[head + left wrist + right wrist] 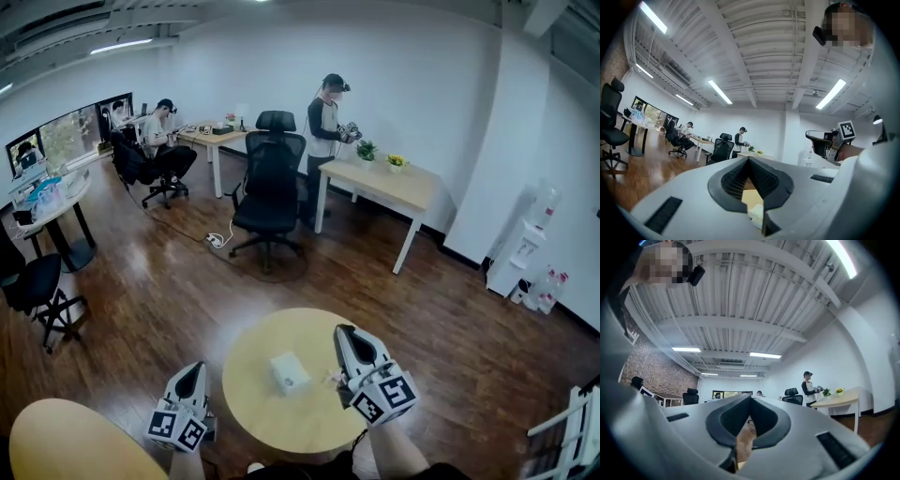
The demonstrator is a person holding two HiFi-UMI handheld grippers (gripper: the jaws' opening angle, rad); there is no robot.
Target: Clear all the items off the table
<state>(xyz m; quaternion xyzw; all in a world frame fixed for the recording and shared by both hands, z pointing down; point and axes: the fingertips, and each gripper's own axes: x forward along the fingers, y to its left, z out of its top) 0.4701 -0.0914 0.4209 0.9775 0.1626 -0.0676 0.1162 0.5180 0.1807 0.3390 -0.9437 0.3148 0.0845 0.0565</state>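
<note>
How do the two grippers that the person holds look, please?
The left gripper and the right gripper both have pale grey shells, with black textured pads lining the jaws. Each carries a cube with black-and-white square markers.

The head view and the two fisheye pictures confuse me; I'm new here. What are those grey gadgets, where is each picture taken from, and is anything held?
A person holds a two-jaw gripper in each hand. The head view looks down from a camera on their head: left gripper, right gripper, and a round wooden table with a small white packet lying on it. The other two pictures come from a camera riding on each gripper, looking along its jaws. Both pairs of jaws are shut with nothing between them, so nothing is held.
</note>
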